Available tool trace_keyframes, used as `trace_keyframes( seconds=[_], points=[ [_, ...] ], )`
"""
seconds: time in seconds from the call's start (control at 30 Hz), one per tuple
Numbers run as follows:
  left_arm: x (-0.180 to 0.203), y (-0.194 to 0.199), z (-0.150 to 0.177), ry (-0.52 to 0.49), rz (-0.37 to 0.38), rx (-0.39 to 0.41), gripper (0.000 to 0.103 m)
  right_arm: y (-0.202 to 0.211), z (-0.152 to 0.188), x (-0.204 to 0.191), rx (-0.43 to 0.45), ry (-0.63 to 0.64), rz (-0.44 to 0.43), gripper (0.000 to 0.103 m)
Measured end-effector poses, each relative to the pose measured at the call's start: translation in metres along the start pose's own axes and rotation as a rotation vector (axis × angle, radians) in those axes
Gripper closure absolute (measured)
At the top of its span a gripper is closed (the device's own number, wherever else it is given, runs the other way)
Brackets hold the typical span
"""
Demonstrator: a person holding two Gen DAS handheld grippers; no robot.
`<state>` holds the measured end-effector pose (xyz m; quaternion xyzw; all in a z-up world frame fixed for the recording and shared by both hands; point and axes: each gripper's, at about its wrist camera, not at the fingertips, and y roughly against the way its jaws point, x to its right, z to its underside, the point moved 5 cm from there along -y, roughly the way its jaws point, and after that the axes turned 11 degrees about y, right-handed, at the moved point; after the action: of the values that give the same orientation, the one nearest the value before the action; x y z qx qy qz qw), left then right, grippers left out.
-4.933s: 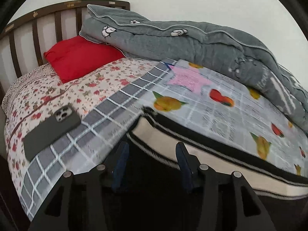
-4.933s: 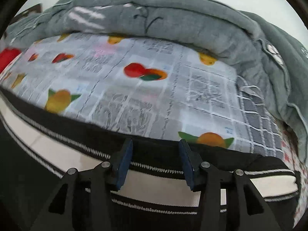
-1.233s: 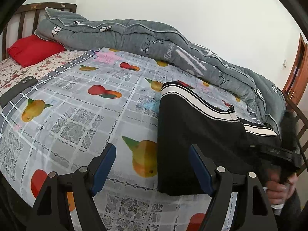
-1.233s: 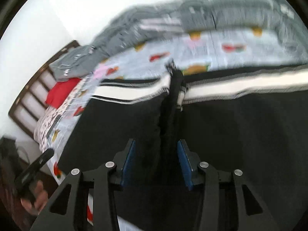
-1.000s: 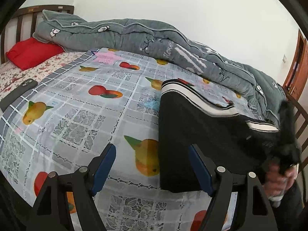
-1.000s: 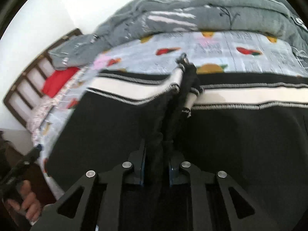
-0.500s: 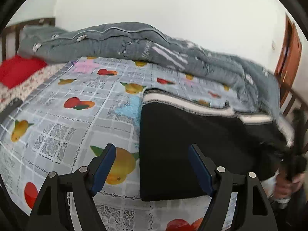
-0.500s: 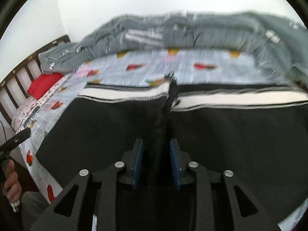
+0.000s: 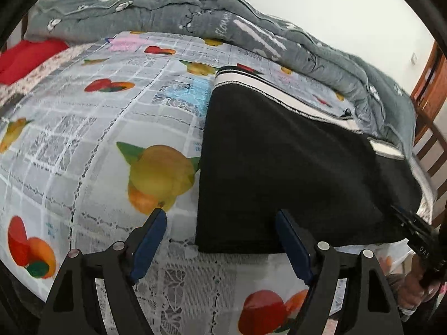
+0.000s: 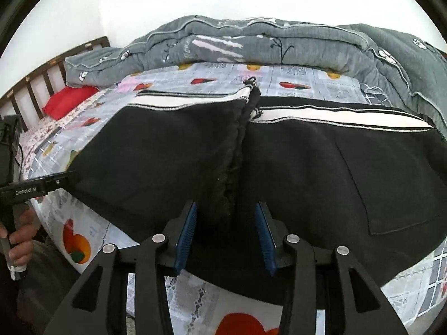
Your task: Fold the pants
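1. Fruit-print bedsheet (image 9: 92,128) is carrying the black pants (image 10: 307,167), lying flat near the bed's front edge.
2. Right gripper (image 10: 226,231) is standing part-open around a raised fabric ridge, gripping nothing; pulling could be bunching the fold.
3. Left gripper (image 9: 220,240) is hanging wide open and empty.

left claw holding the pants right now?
No: the left claw is wide open over the fruit-print sheet, and the pants lie flat, untouched by its fingers.

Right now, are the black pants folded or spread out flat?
Folded: in the right wrist view the pants show one layer doubled over another on the bed sheet.
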<state>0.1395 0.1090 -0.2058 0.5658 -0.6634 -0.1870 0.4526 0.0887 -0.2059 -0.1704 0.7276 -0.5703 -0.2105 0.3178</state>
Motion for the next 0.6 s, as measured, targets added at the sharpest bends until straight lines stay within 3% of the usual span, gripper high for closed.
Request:
trace_keyframes(
  seconds=[0.13, 0.2, 0.37, 0.43, 0.6],
  points=[
    [0.0, 0.002, -0.004, 0.02, 0.027, 0.021, 0.026, 0.023, -0.001, 0.022, 0.035, -0.018, 0.056, 0.062],
    [0.001, 0.006, -0.007, 0.025, 0.027, 0.036, 0.026, 0.041, 0.002, 0.047, 0.062, -0.045, 0.113, 0.056],
    [0.004, 0.005, -0.025, 0.043, 0.052, 0.055, 0.026, 0.077, 0.024, 0.14, 0.084, -0.202, 0.314, 0.041],
    [0.005, 0.0, -0.034, 0.058, 0.071, 0.051, 0.027, 0.083, 0.038, 0.178, 0.055, -0.263, 0.408, 0.041],
    [0.016, -0.027, -0.056, 0.048, 0.099, -0.012, 0.033, 0.07, 0.064, 0.242, 0.007, -0.447, 0.394, 0.041]
  ],
)
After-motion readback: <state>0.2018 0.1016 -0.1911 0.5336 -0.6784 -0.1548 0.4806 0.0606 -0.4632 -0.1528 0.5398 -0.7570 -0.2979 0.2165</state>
